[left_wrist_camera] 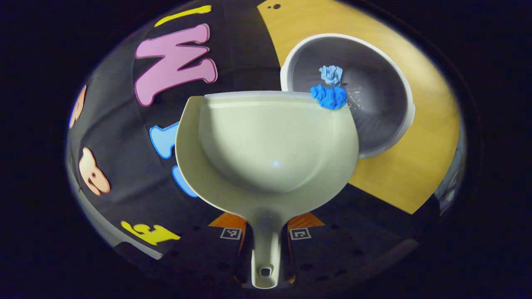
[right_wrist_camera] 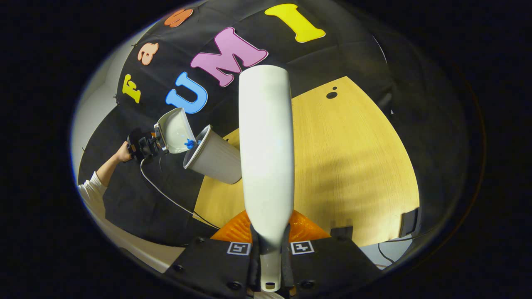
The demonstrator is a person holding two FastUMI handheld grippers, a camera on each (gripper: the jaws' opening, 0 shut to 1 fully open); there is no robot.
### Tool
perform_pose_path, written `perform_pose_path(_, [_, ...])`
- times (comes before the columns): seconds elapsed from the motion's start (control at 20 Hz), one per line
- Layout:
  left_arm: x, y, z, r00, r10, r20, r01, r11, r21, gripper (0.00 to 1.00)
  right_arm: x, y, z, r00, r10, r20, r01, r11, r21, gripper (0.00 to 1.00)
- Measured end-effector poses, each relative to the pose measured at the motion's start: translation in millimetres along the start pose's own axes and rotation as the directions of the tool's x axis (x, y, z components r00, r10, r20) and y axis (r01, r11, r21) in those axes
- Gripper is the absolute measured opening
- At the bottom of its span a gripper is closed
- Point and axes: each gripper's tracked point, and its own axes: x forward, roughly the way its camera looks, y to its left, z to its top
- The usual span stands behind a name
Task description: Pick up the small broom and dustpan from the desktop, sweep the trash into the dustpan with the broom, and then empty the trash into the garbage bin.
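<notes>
- Pale wood-grain bench (right_wrist_camera: 353,166) under everything, black cloth wall behind.
- Left hand-held gripper (left_wrist_camera: 266,249) clamps the handle of the smooth, glossy plastic dustpan (left_wrist_camera: 266,141); the right hand-held gripper (right_wrist_camera: 270,253) pinches the broom (right_wrist_camera: 266,158) handle.
- Tip steeper, I'd judge, lip over the bin's opening.
- Crumpled blue trash (left_wrist_camera: 330,96) clings at the lip; a paler wad (left_wrist_camera: 331,74) lies inside the ribbed round garbage bin (left_wrist_camera: 374,104).

Wooden desktop (right_wrist_camera: 353,166), two dark holes (right_wrist_camera: 332,94) near far edge; black cable (right_wrist_camera: 166,195) trailing off side; possibly dark box (right_wrist_camera: 409,223) at corner.
</notes>
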Motion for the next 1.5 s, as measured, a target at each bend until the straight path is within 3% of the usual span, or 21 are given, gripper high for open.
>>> perform_pose_path(0.1, [-0.1,0.5,0.3,0.999,0.041,0.022,-0.042,0.999,0.029,0.24,-1.1,-1.4,-3.9,1.0,-0.012,-0.004,0.012,1.0,-0.003,0.2])
perform_pose_path(0.25, [-1.4,2.7,5.7,0.998,0.025,0.061,-0.018,0.992,-0.123,0.25,-2.8,-4.2,-1.1,0.999,-0.044,0.006,0.044,0.999,-0.008,0.21])
perform_pose_path(0.3, [-6.5,4.1,10.6,0.996,0.011,0.086,0.006,0.981,-0.191,0.25,-4.8,-12.6,2.6,0.995,-0.094,0.017,0.094,0.995,-0.012,0.21])
perform_pose_path(0.45, [-35.3,13.8,39.5,0.973,0.041,0.225,0.062,0.901,-0.429,0.24,-18.1,-21.6,25.4,0.972,-0.221,0.085,0.225,0.973,-0.042,0.2])
perform_pose_path(0.55, [-60.1,18.9,61.7,0.947,0.08,0.312,0.119,0.812,-0.571,0.25,-25.3,-3.2,48.1,0.963,-0.233,0.138,0.245,0.967,-0.075,0.21])
perform_pose_path(0.65, [-86.1,23.7,87.3,0.909,0.093,0.406,0.229,0.702,-0.674,0.25,-25.3,12.7,70.6,0.951,-0.245,0.188,0.271,0.954,-0.126,0.2])
perform_pose_path(0.8, [-128.0,13.7,147.5,0.822,0.114,0.558,0.444,0.485,-0.754,0.25,-7.7,26.4,86.6,0.947,-0.255,0.197,0.281,0.953,-0.117,0.2])
perform_pose_path(0.9, [-162.7,-1.0,199.9,0.716,0.131,0.686,0.619,0.335,-0.71,0.25,4.4,27.3,86.6,0.947,-0.267,0.179,0.282,0.957,-0.067,0.21])
perform_pose_path(1.0, [-181.9,-23.7,243.9,0.639,0.105,0.762,0.727,0.241,-0.643,0.24,12.5,8.4,76.4,0.931,-0.332,0.149,0.343,0.938,-0.052,0.21])
perform_pose_path(1.05, [-189.8,-41.2,261.7,0.61,0.068,0.79,0.768,0.193,-0.61,0.25,18.1,-7.1,72.4,0.916,-0.379,0.128,0.388,0.921,-0.048,0.21])
perform_pose_path(1.1, [-198.8,-67.3,279.0,0.576,0.01,0.817,0.81,0.124,-0.573,0.25,23.5,-18.0,61.3,0.905,-0.414,0.095,0.419,0.907,-0.04,0.2])
perform_pose_path(1.2, [-227.0,-121.1,306.3,0.455,-0.113,0.883,0.887,-0.031,-0.461,0.25,44.9,-29.5,41.3,0.893,-0.447,0.049,0.447,0.895,0.007,0.21])
perform_pose_path(1.25, [-234.1,-143.1,317.8,0.414,-0.165,0.895,0.898,-0.088,-0.432,0.25,54.0,-34.2,28.0,0.889,-0.458,0.02,0.458,0.889,0.028,0.21])
perform_pose_path(1.3, [-233.7,-161.0,326.4,0.397,-0.21,0.894,0.896,-0.125,-0.427,0.25,62.8,-37.9,15.8,0.883,-0.469,-0.007,0.469,0.882,0.043,0.2])
perform_pose_path(1.35, [-231.2,-177.8,332.4,0.393,-0.25,0.885,0.892,-0.132,-0.433,0.25,70.9,-39.5,1.0,0.878,-0.477,-0.044,0.479,0.877,0.045,0.21])
perform_pose_path(1.45, [-220.9,-207.6,344.7,0.399,-0.343,0.85,0.883,-0.105,-0.457,0.25,86.0,-44.5,-23.6,0.86,-0.501,-0.099,0.505,0.863,0.026,0.21])
perform_pose_path(1.5, [-217.0,-223.7,352.7,0.391,-0.376,0.84,0.881,-0.111,-0.46,0.25,93.2,-45.0,-28.6,0.854,-0.507,-0.115,0.512,0.859,0.019,0.21])
